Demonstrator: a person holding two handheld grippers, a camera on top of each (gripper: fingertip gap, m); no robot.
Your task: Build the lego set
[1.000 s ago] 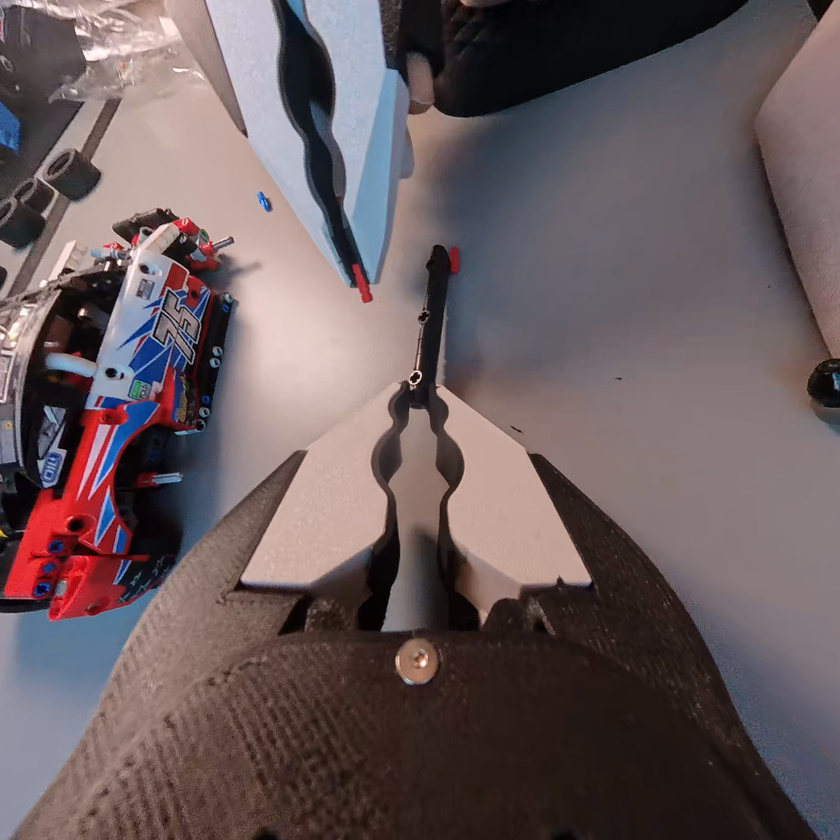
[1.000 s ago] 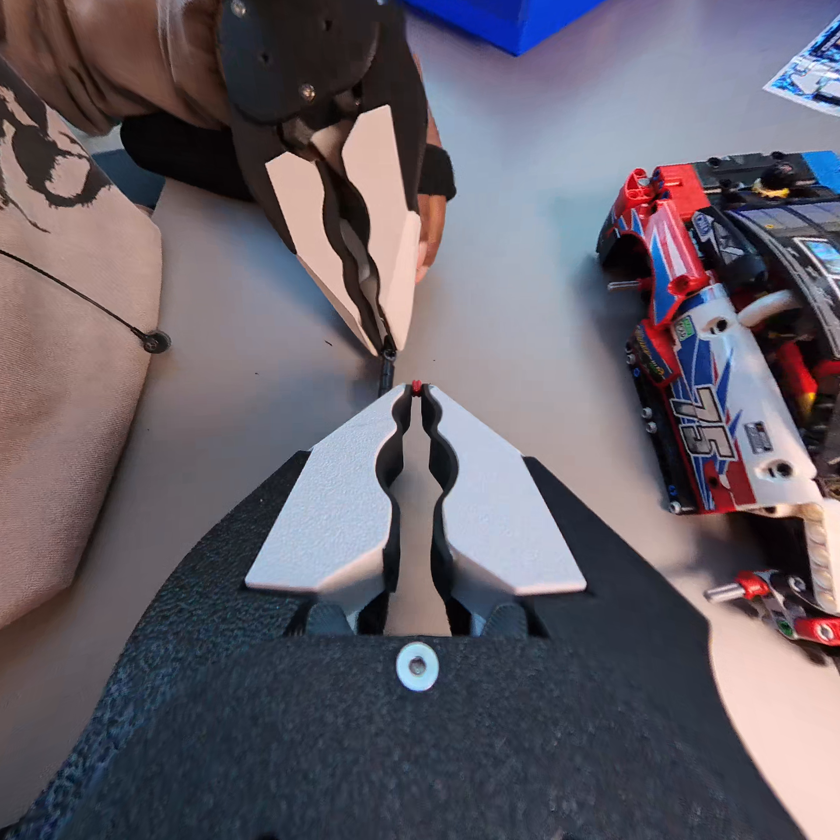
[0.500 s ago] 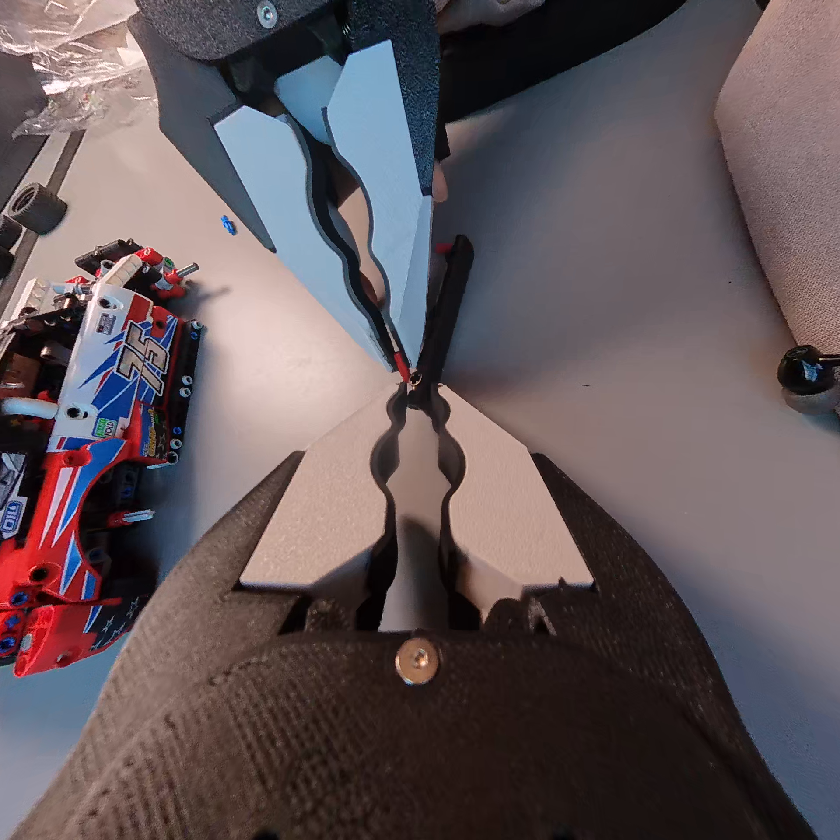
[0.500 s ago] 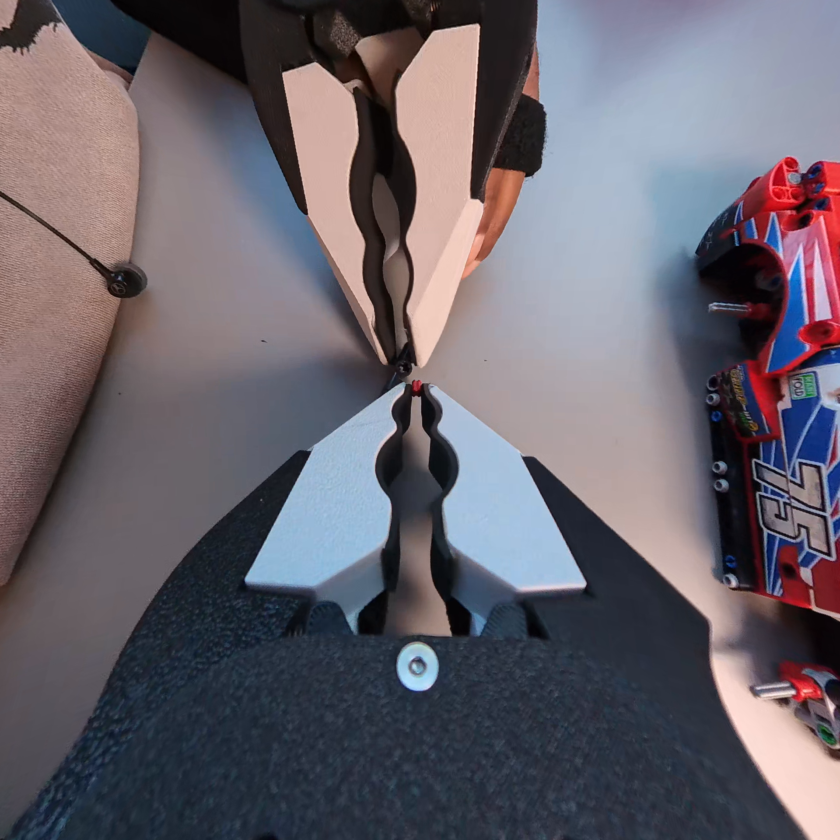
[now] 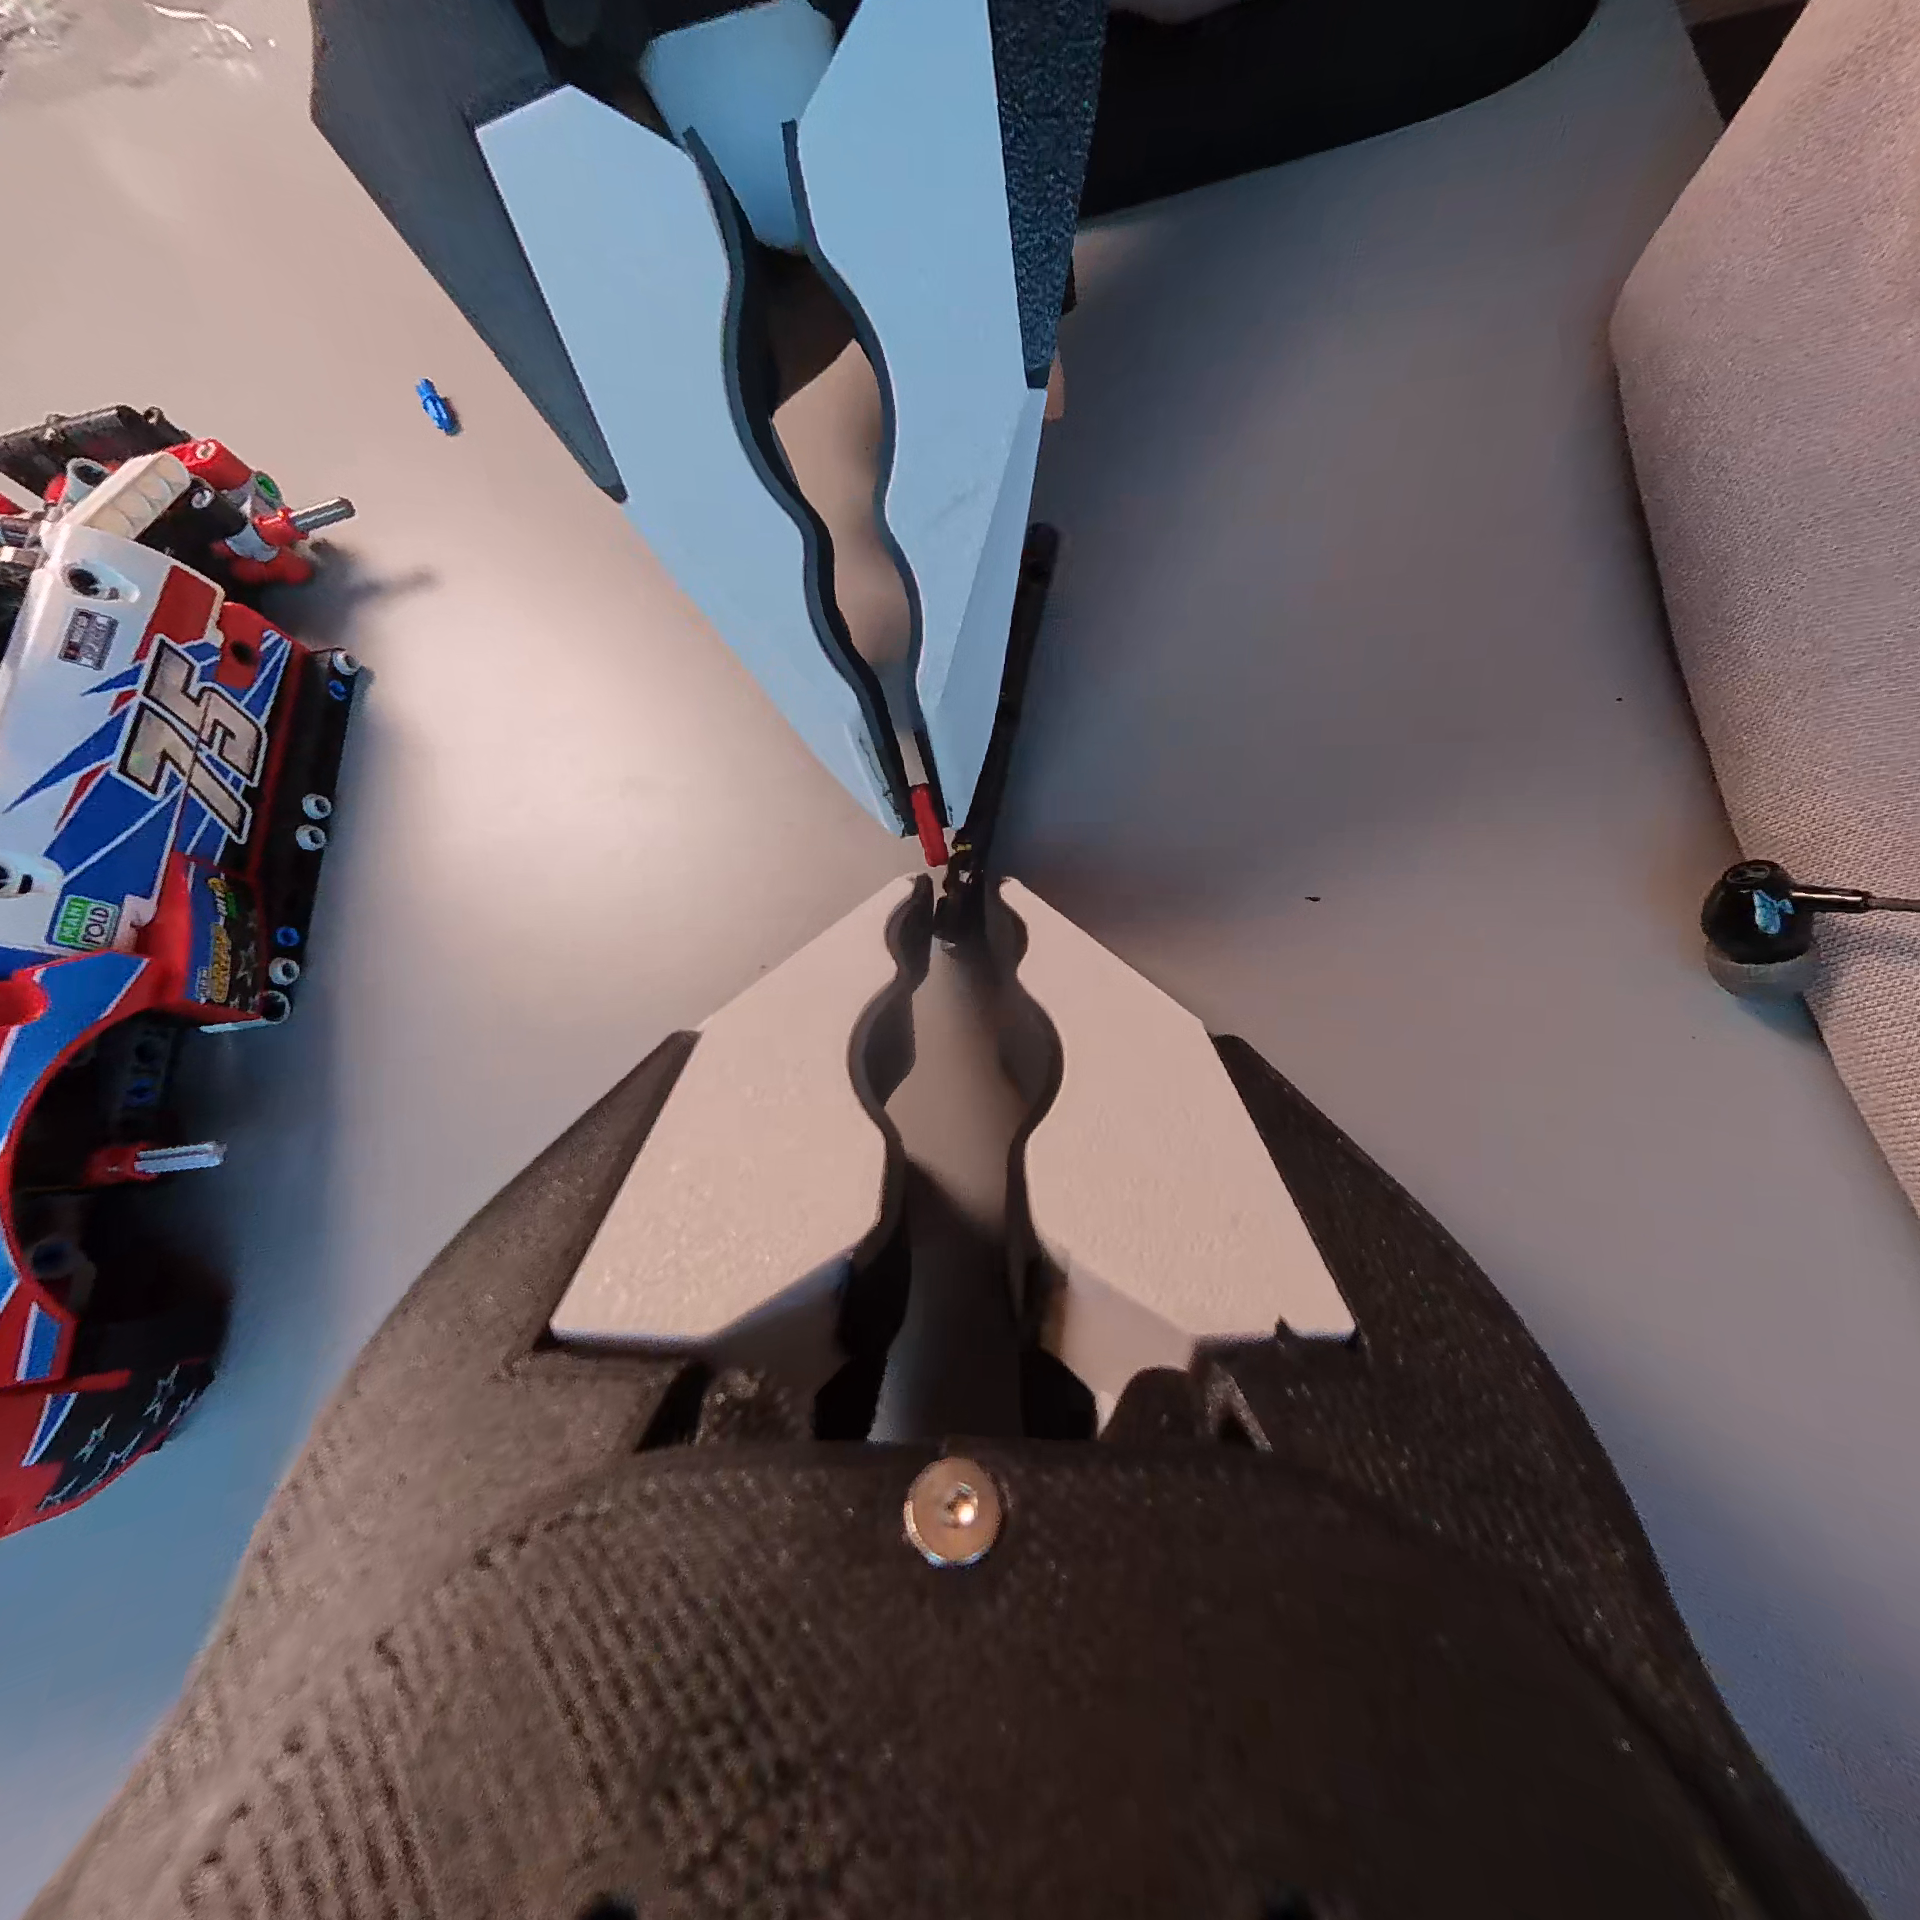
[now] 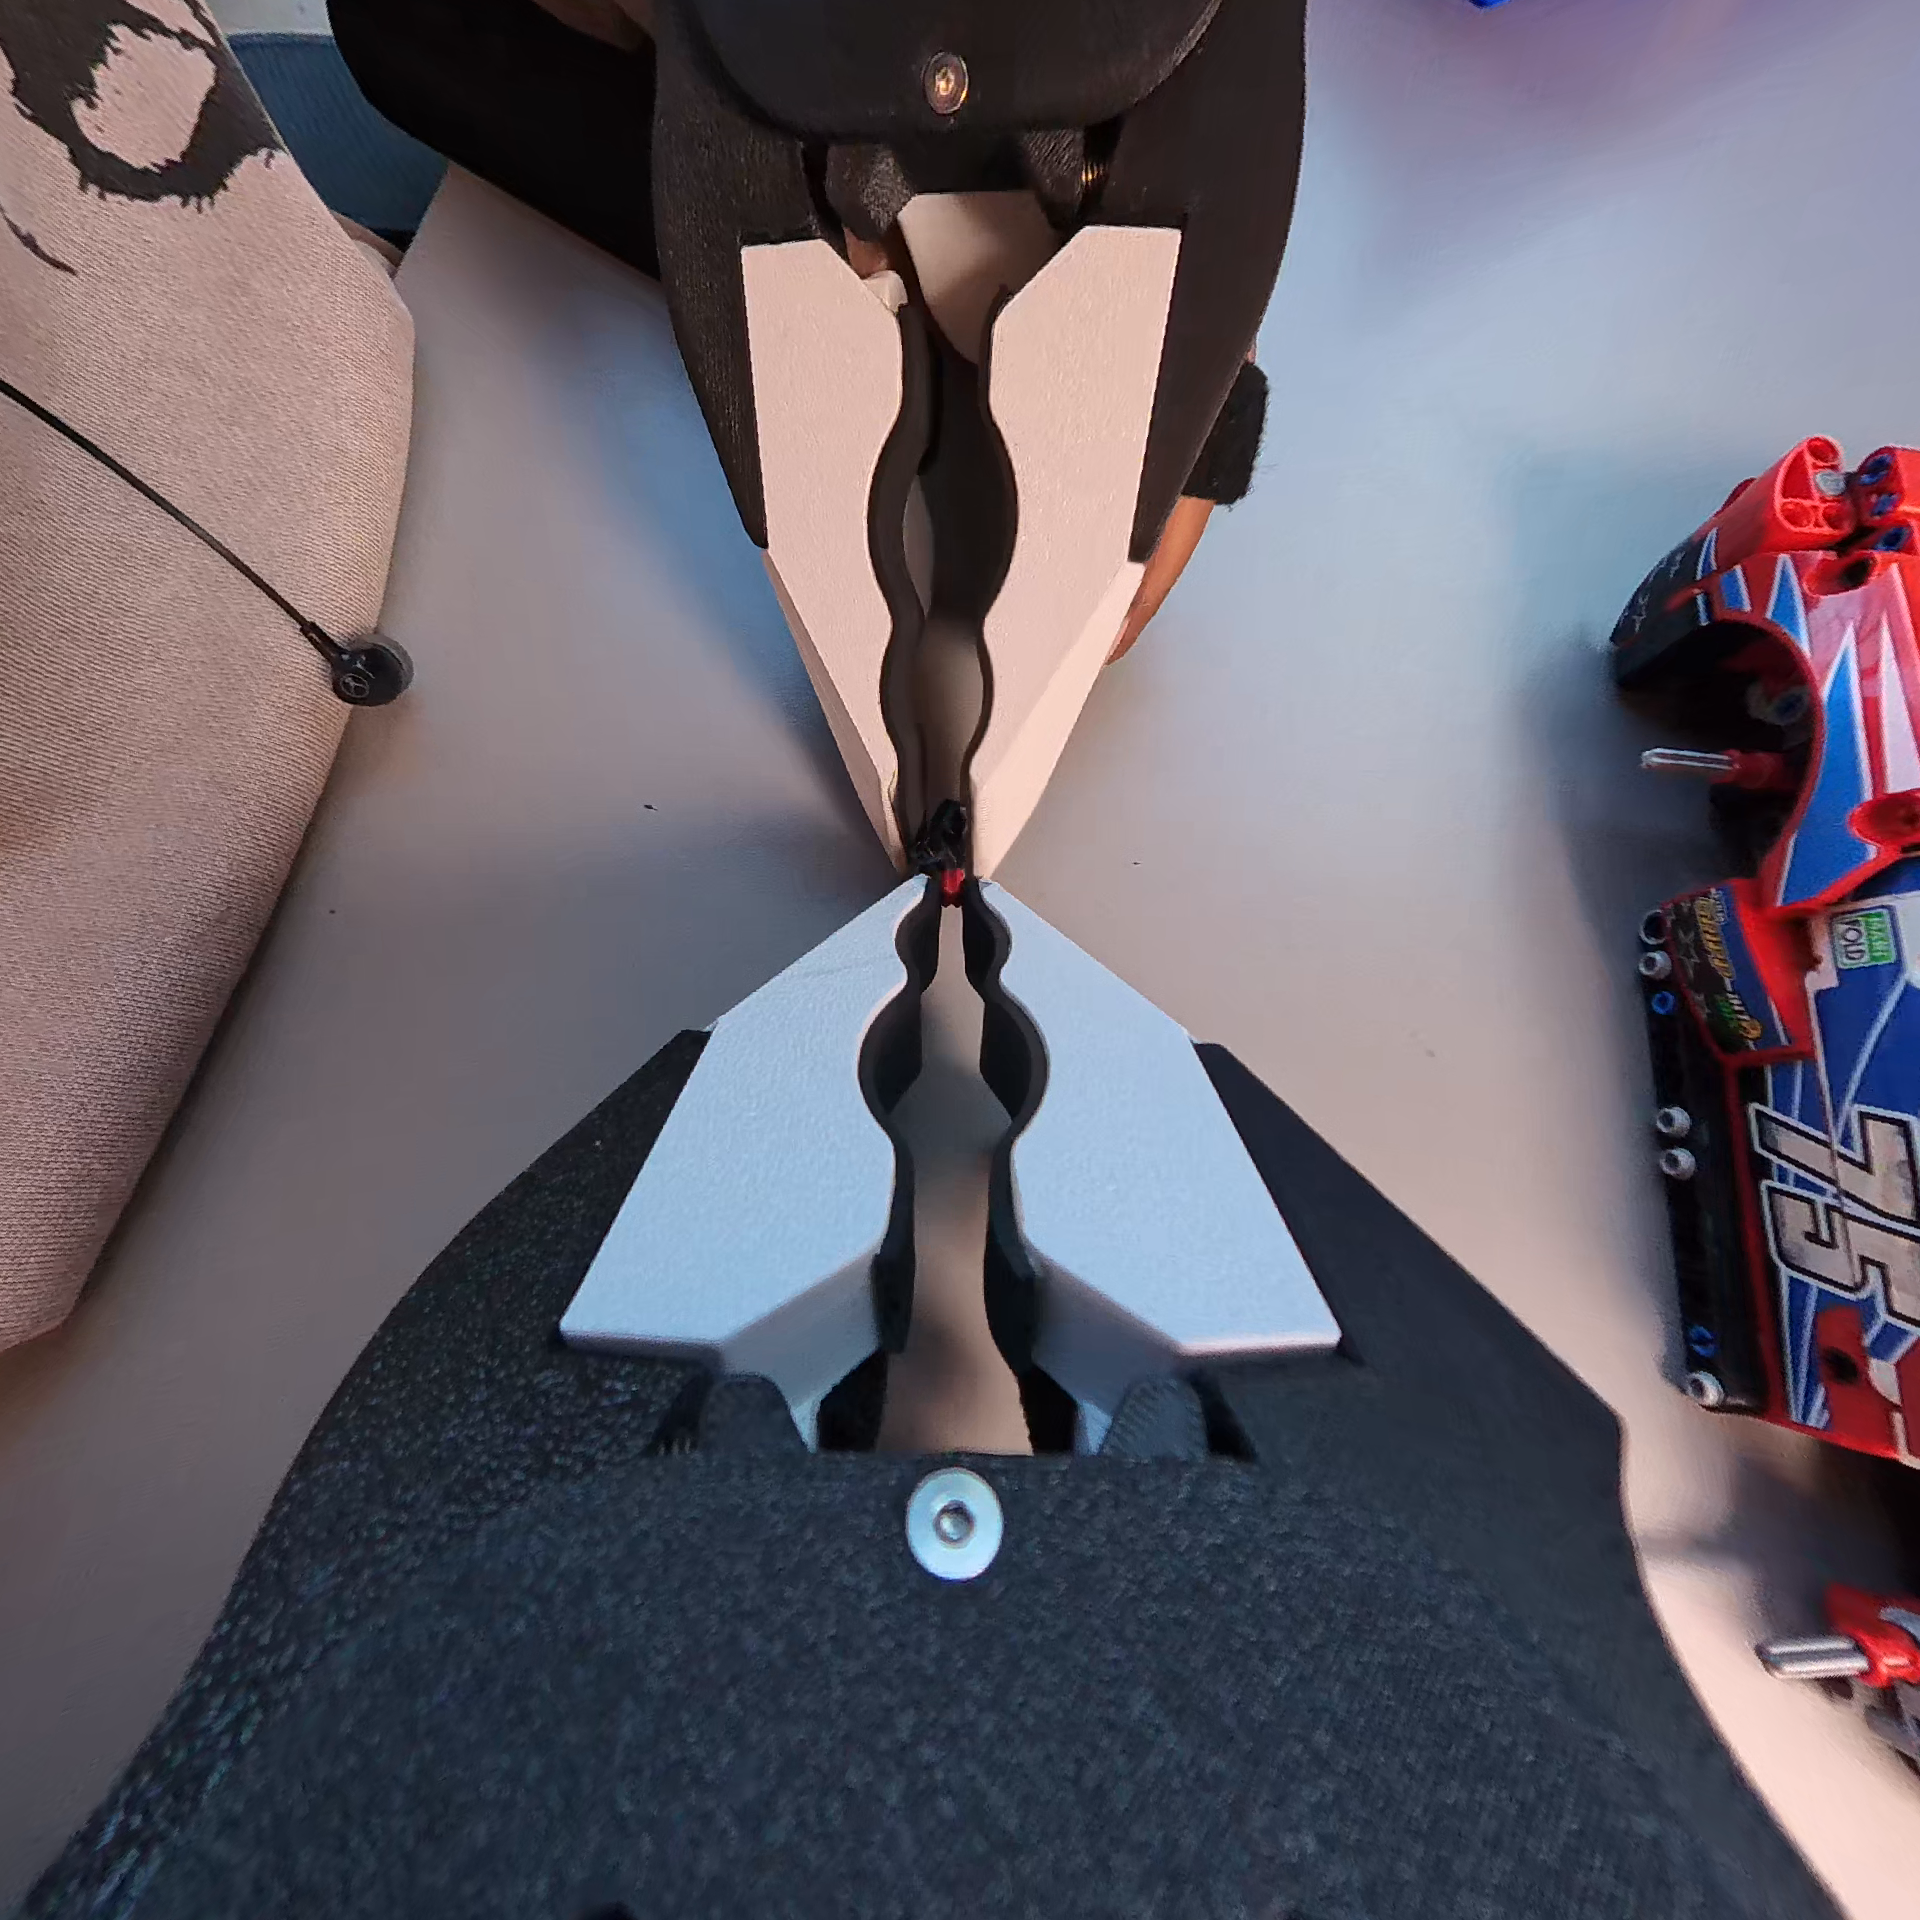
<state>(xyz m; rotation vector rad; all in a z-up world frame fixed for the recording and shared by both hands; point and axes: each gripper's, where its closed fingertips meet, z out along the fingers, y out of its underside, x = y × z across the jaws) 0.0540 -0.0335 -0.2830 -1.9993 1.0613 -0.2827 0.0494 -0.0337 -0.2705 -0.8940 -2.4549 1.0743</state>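
My left gripper [image 5: 954,894] is shut on the near end of a long black lego beam [image 5: 1006,717] that points away above the table. My right gripper [image 6: 948,896] is shut on a small red pin [image 6: 950,886]. The two grippers meet tip to tip. In the left wrist view the right gripper [image 5: 914,810] comes down from the top and its red pin [image 5: 928,823] touches the beam's near end. In the right wrist view the left gripper [image 6: 935,831] comes from the top with the beam's end [image 6: 938,831] at its tip. The red, white and blue lego car [image 5: 135,862] lies at the left, and in the right wrist view [image 6: 1808,1091] at the right.
A small blue pin [image 5: 437,404] lies on the grey table [image 5: 1351,727] beyond the car. A person's beige sleeve [image 5: 1787,582] lies along the right edge, with a black earbud [image 5: 1756,920] on a wire beside it. A red and grey axle piece [image 6: 1839,1662] lies near the car. The tips of both grippers are at nearly the same place.
The right gripper has come closer and turned in line with the left one. The red pin has stayed at the beam's near end. The car has shifted outward in both views.
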